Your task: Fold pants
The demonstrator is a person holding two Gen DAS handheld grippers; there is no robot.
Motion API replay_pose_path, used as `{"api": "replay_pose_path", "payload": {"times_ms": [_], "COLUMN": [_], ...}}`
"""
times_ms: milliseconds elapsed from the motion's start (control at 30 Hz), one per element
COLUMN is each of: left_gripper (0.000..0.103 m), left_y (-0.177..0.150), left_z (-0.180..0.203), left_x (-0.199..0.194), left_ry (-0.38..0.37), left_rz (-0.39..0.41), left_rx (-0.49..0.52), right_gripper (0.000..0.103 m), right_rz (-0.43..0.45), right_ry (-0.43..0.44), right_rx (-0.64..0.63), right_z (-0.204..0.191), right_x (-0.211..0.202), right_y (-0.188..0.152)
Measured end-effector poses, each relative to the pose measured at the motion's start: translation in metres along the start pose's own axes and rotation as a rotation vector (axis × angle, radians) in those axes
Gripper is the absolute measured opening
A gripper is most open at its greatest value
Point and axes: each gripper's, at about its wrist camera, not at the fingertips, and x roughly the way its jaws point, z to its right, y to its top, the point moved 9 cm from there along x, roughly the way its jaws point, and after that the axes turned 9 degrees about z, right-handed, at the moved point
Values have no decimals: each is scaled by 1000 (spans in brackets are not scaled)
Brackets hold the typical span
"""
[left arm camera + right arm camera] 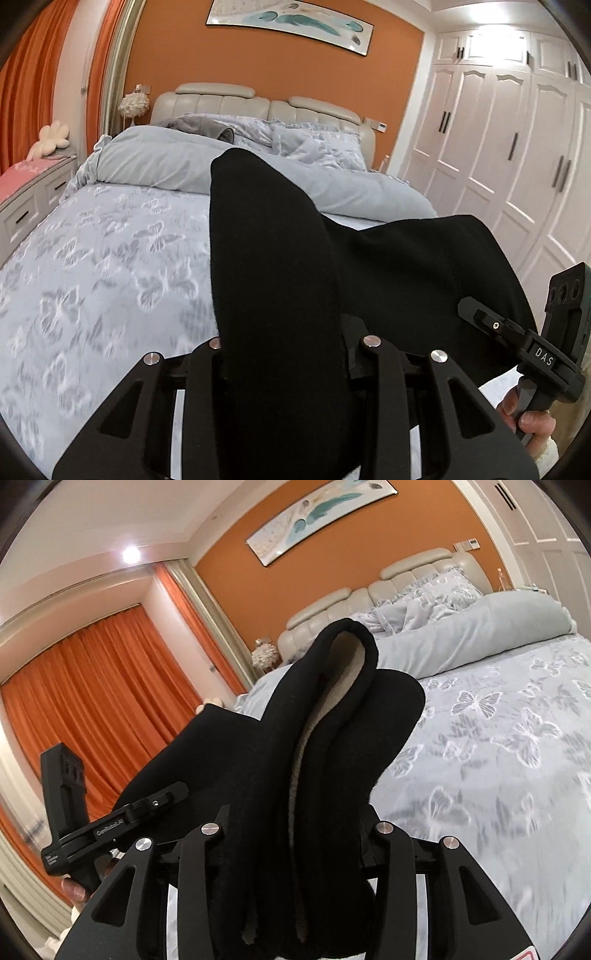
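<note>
The left tongs (pixel 284 354) are clamped on a thick fold of the black pants (pixel 280 258), the jaws drawn in close on the cloth, which bulges up between them and hides the fingertips. From that grip the fabric rises toward 12 o'clock and spreads off toward 3 o'clock, where it runs behind the right tongs (pixel 491 325). These enter the left wrist view from 4 o'clock, angled up and to the left. Below them, at 5 o'clock, a hand (pixel 532 424) wraps the handle, fingers curled round it.

In the right wrist view the right tongs (pixel 295 834) are likewise pressed onto a bunched edge of the pants (pixel 332 738). The jaws stand partly apart with several layers packed between them, and a pale fleecy lining (pixel 332 686) shows inside the fold. The cloth stands up toward 12 o'clock and stretches off toward 9 o'clock to the left tongs (pixel 162 801), which come in from 8 o'clock. The fingers (pixel 74 886) holding them show at the lower left, though they are too small and dark to read clearly.

Both views look slightly down over a bed (pixel 110 258) with a pale blue butterfly-print cover. The pants hang between the two tongs, seemingly lifted off the bed.
</note>
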Motion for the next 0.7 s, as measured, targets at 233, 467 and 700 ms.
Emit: {"api": "replay_pose_path", "payload": {"times_ms": [233,467,700], "left_gripper": [33,81,79], "left_y": [-44,-148,-75], "left_z": [-45,-122,-118], "left_x": [145,210,128], "left_ry": [66,227,234], "left_rz": [-73,-173,-50], "left_rx": [-18,-122,-55], "right_gripper": [44,72,3], "right_rz": [-68,-209,-91], "right_ry": [-67,-238,-253], "right_rx": [82,229,18], "right_z": [87,188,123], "right_x": [114,136,75], "right_y": [-34,-110,-46]}}
